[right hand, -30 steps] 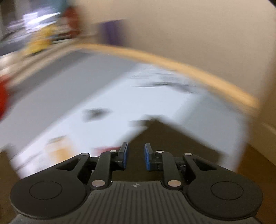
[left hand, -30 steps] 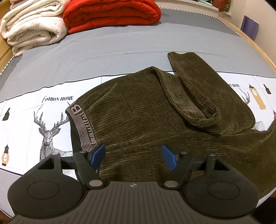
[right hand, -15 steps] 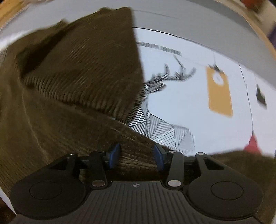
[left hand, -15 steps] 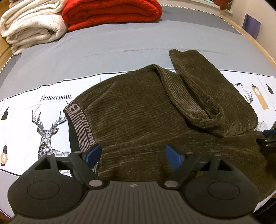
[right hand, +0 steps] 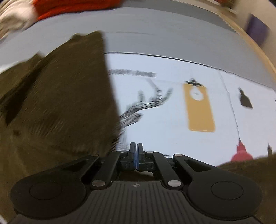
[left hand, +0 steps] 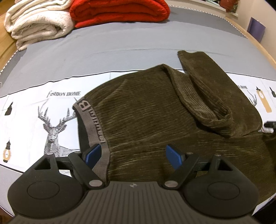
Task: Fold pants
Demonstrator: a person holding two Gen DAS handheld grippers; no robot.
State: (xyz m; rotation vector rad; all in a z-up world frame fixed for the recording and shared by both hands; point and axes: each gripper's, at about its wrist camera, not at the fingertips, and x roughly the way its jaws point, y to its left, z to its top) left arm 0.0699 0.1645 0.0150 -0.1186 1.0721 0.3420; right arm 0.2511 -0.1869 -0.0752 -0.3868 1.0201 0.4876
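Observation:
Olive corduroy pants (left hand: 148,110) lie on the bed, with a grey lettered waistband (left hand: 93,127) at the left and one leg folded back over the other at the right. My left gripper (left hand: 133,154) is open, its blue pads straddling the near waistband corner, just above the cloth. My right gripper (right hand: 136,151) has its jaws pressed together at the edge of the pants (right hand: 60,103); the blur and the jaws hide whether cloth is pinched. The right gripper's tip shows at the right edge of the left wrist view (left hand: 270,125).
The bed has a grey sheet (left hand: 120,46) and a white printed cloth with deer drawings (left hand: 53,124). A cream folded blanket (left hand: 38,22) and a red one (left hand: 119,10) lie at the far end. A wooden bed rim (left hand: 262,48) runs along the right.
My right gripper swung down onto the pants' leg edge and closed its jaws. My left gripper moved slightly closer over the waistband and stayed open.

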